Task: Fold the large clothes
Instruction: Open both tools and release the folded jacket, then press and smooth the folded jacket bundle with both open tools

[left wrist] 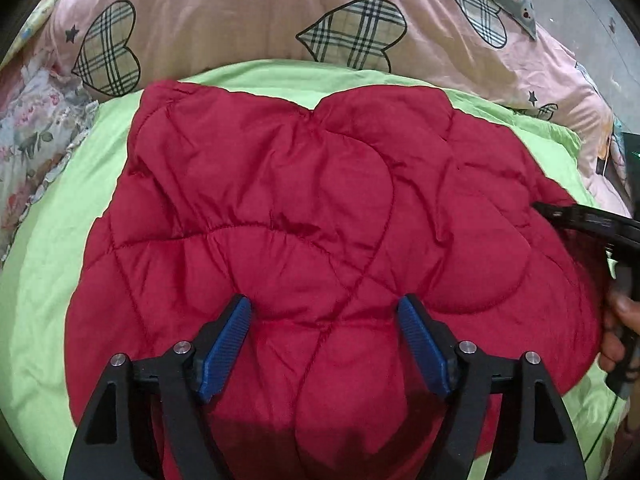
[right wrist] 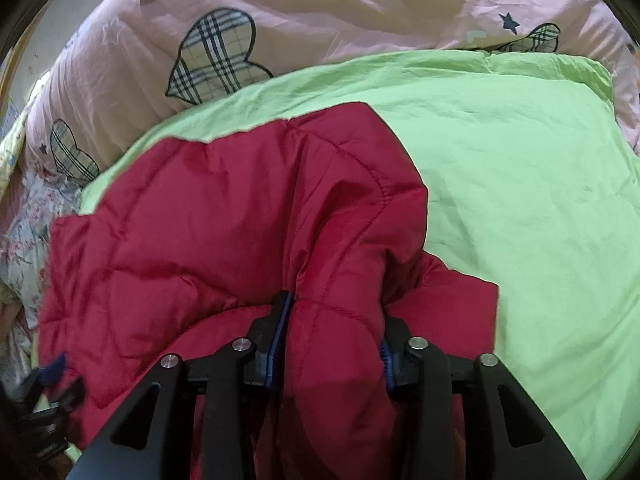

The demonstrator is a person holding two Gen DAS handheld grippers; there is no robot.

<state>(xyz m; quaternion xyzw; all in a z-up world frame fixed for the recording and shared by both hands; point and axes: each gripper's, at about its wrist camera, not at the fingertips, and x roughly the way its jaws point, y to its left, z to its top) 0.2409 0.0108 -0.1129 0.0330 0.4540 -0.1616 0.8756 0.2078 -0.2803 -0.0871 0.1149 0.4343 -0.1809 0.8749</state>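
Note:
A red quilted jacket [left wrist: 304,216] lies spread on a light green sheet [left wrist: 44,272]. My left gripper [left wrist: 325,312] is open just above the jacket's near part, its blue pads apart and holding nothing. In the right wrist view the jacket [right wrist: 208,220] is bunched, and my right gripper [right wrist: 334,320] is shut on a thick fold of its right edge, lifting it. The right gripper also shows at the right edge of the left wrist view [left wrist: 592,224], held by a hand.
A pink duvet with plaid hearts [left wrist: 248,12] lies behind the green sheet. A floral cloth [left wrist: 28,136] is at the left. Bare green sheet [right wrist: 540,200] extends to the right of the jacket. The left gripper shows dimly at the lower left [right wrist: 44,396].

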